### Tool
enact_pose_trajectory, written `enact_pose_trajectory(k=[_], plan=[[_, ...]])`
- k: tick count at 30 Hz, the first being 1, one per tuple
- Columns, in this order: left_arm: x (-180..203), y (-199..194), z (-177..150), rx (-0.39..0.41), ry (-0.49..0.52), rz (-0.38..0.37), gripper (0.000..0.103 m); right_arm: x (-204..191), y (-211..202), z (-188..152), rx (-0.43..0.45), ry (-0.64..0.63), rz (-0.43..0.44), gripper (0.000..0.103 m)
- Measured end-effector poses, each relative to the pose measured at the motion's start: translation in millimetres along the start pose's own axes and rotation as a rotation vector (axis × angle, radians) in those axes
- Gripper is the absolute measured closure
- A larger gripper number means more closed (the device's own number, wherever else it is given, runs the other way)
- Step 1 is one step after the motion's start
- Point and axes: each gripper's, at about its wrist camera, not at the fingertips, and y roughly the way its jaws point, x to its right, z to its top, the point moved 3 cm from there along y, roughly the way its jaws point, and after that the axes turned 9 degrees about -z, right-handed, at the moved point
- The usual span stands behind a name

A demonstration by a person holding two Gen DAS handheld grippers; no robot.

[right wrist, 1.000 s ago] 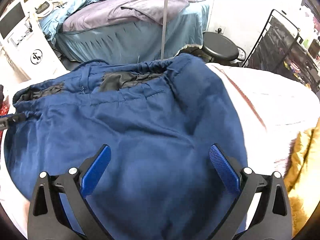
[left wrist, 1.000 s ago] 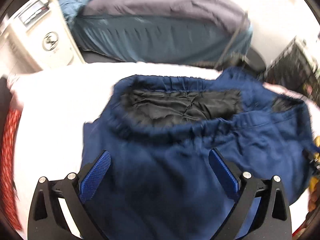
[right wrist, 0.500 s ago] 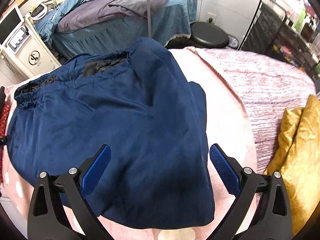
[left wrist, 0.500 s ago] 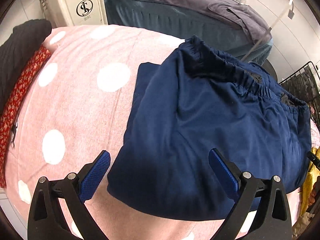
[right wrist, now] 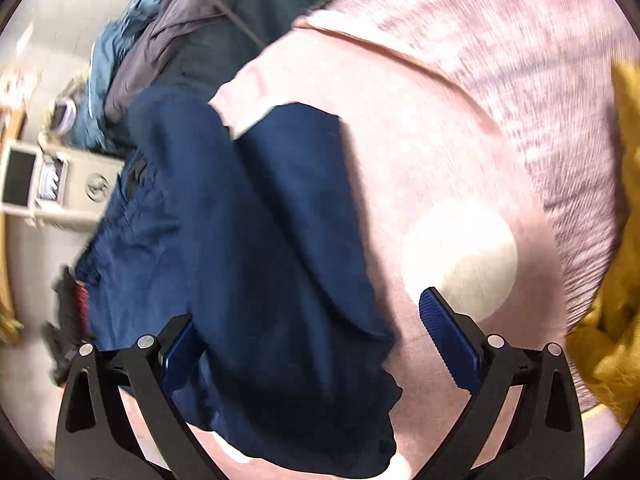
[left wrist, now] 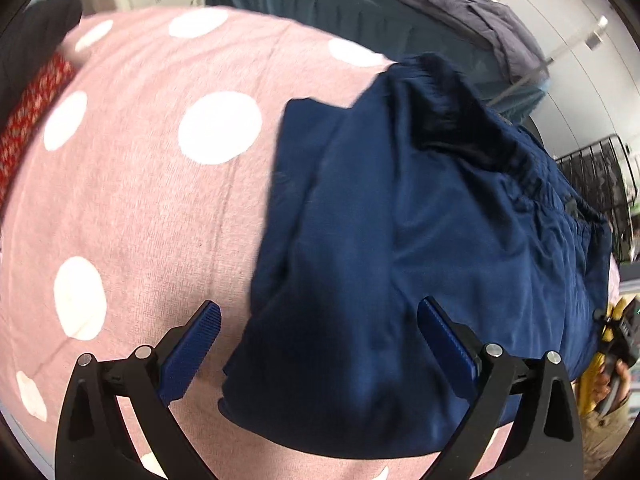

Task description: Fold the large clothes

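Observation:
Folded navy blue trousers (left wrist: 400,248) with an elastic waistband lie on a pink bedspread with white dots (left wrist: 132,200). My left gripper (left wrist: 320,336) is open and empty, hovering over the near left corner of the fold. In the right wrist view the same trousers (right wrist: 248,264) lie left of centre on the pink spread (right wrist: 440,160). My right gripper (right wrist: 316,332) is open and empty above their near right edge. The view is tilted and blurred.
A red patterned cloth (left wrist: 28,104) and a dark garment (left wrist: 28,40) lie at the bed's left edge. A mustard yellow cloth (right wrist: 616,280) lies at the right. A second bed with teal and purple covers (left wrist: 360,12) and a beige machine (right wrist: 52,184) stand behind.
Both grippers have drawn back from the trousers and stayed open. The left view has shifted left over the dotted spread. The right view has rolled and swung right.

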Motion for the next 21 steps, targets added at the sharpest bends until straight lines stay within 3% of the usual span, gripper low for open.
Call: enact_pose_trajectory(k=[4,12,16,21], plan=[[-16.8,2.9,0.0,-0.005,-0.062,-0.028,0.006,3.7,10.7,-2.1,-0.034,0.042,0.062,0.006],[-30.8,13.6,-4.0,-0.027,-0.125,-0.082,0.006,-13.4,30.4,1.1,-0.048,0.038,0.065,0.006],[-33.2,14.9,0.1,-0.029,-0.119,-0.095,0.006,-26.0,35.5,1.5,-0.061,0.014,0.107,0.006],[-33.9,23.8,11.9,-0.049,-0.102,-0.114,0.006,-30.1,41.6,0.5,-0.051,0.022,0.072,0.005]])
